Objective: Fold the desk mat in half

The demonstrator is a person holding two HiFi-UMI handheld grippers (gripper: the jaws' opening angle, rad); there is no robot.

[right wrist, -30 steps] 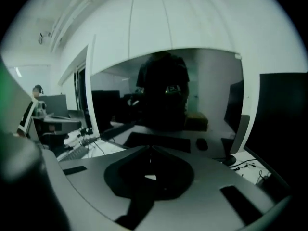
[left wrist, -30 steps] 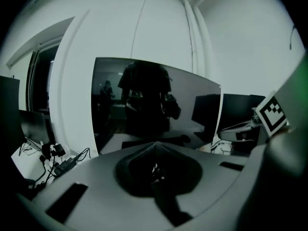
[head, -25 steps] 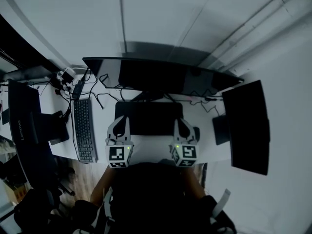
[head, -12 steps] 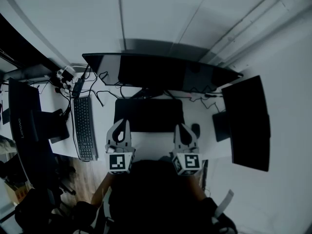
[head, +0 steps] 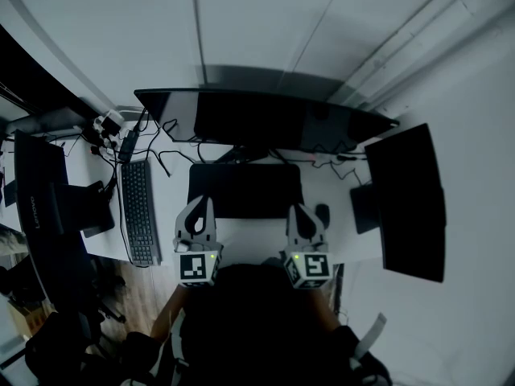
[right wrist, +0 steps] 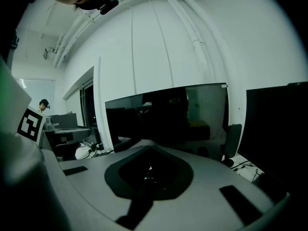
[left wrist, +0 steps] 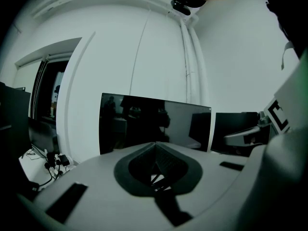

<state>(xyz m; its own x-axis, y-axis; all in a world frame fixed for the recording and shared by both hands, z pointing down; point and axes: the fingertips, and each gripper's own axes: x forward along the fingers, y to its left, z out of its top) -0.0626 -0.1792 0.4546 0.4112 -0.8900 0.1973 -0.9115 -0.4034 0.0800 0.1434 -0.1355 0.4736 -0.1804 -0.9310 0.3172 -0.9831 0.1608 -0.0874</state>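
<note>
Head view: the white desk top [head: 165,185] extends under and ahead of both claws, the left gripper [head: 203,199] and the right gripper [head: 295,208], which are held side by side at its near edge.

1. The wide curved black monitor [head: 257,123] stands farthest ahead of both claws, spanning beyond each of them sideways. Both gripper views show its dark screen directly past the jaw tips.
2. The second black monitor [head: 410,203] stands to the right of the right gripper, well apart from it.
3. The black rectangular desk mat [head: 245,190] lies flat and unfolded just ahead of the claws, between them and the curved monitor. The left gripper's tip is over the mat's near left corner and the right gripper's tip is over its near right corner. Contact with the mat cannot be confirmed from this high angle.
4. The black slim keyboard [head: 138,211] lies lengthwise to the left of the left gripper, near it but apart.
5. The small black mouse [head: 323,214] sits just to the right of the right gripper's tip, beside the mat's right edge.

Claw state: in the left gripper view the two grey jaws meet along the centre line with nothing between them. The right gripper view shows the same condition: jaws together, nothing gripped.
</note>
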